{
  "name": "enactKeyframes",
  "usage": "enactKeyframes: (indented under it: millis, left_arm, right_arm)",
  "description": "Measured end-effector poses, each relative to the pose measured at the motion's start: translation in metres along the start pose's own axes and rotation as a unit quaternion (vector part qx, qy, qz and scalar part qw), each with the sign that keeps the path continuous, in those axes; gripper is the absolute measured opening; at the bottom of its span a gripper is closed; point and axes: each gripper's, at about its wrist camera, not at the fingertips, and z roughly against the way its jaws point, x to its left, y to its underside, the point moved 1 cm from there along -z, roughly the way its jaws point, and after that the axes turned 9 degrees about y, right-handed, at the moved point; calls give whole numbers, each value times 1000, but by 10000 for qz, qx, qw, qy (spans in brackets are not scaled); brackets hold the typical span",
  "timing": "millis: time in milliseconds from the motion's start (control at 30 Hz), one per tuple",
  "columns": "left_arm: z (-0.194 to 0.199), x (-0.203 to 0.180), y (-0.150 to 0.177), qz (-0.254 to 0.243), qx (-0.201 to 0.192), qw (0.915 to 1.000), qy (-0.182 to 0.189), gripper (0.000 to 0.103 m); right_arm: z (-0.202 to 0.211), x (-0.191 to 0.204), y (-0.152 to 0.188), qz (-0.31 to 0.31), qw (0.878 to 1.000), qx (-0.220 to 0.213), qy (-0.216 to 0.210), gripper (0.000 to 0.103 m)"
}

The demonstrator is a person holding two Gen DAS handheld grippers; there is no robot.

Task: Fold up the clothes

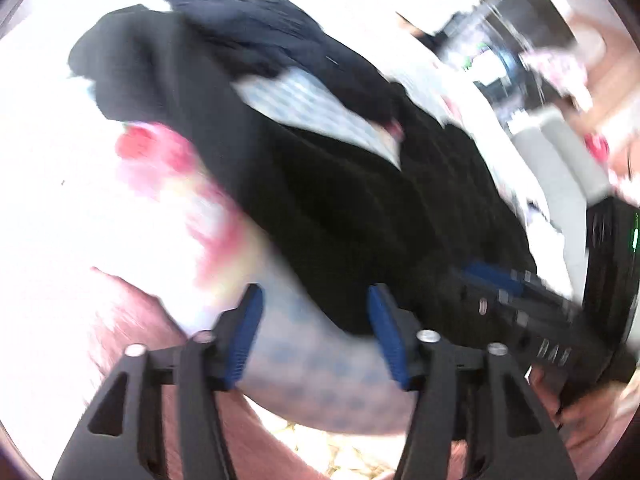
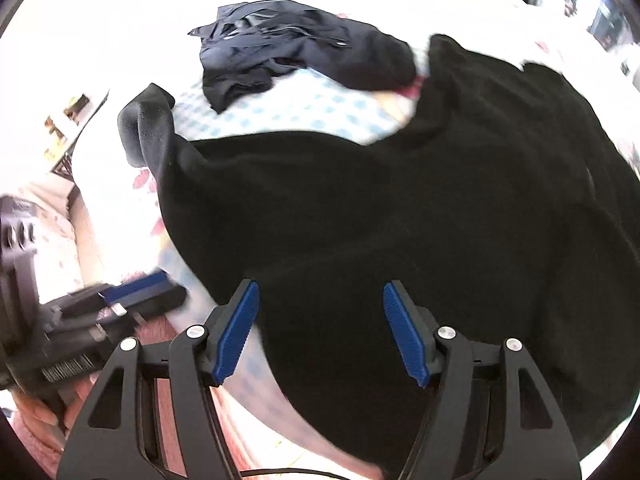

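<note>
Black fleece garment (image 2: 400, 216) lies spread over the patterned bed sheet (image 2: 280, 112), a crumpled navy garment (image 2: 280, 52) beyond it. Both the left hand-held gripper (image 1: 316, 332) and right hand-held gripper (image 2: 320, 328) tilt downward above its near edge, jaws wide and empty.

**Bedding and room edges**

A bedsheet (image 2: 304, 112) with a pale blue checked pattern covers the surface, washed out white toward the far side. Red flower prints (image 1: 160, 152) mark it near one edge. At the right of the left wrist view, blurred clutter (image 1: 492, 64) stands beyond the bed, perhaps shelving. A patterned floor (image 2: 64, 120) shows past the bed's left edge.
</note>
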Motion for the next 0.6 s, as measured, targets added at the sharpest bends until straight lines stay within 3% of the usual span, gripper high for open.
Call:
enactKeyframes:
  millis: [100, 233, 333, 433, 467, 500, 533, 600]
  left_arm:
    - [6, 10, -20, 44, -63, 9999, 95, 67]
    - [-16, 15, -42, 221, -89, 9993, -303, 70]
    - [-35, 21, -54, 482, -323, 9959, -693, 70]
    - [-44, 23, -55, 424, -598, 9914, -1081, 65]
    - [-46, 24, -55, 375, -644, 9903, -1175, 54]
    - [-46, 15, -53, 145, -658, 9897, -1267, 24]
    - [-45, 3, -51, -166, -657, 9884, -1355, 15]
    - [-44, -26, -48, -775, -715, 9837, -1455, 10]
  right_arm:
    - [-8, 10, -6, 2, 9999, 132, 2, 66]
    - [-19, 2, 7, -107, 9978, 438, 478, 66]
    - [-13, -15, 17, -314, 9970, 502, 489, 66]
    - [0, -34, 27, -550, 9964, 476, 431, 67]
    - [3, -40, 31, -639, 9960, 478, 393, 67]
    - [7, -46, 34, -727, 9956, 480, 355, 67]
    - [10, -52, 38, -815, 9950, 482, 317, 67]
    - [16, -63, 45, -972, 9934, 468, 383, 67]
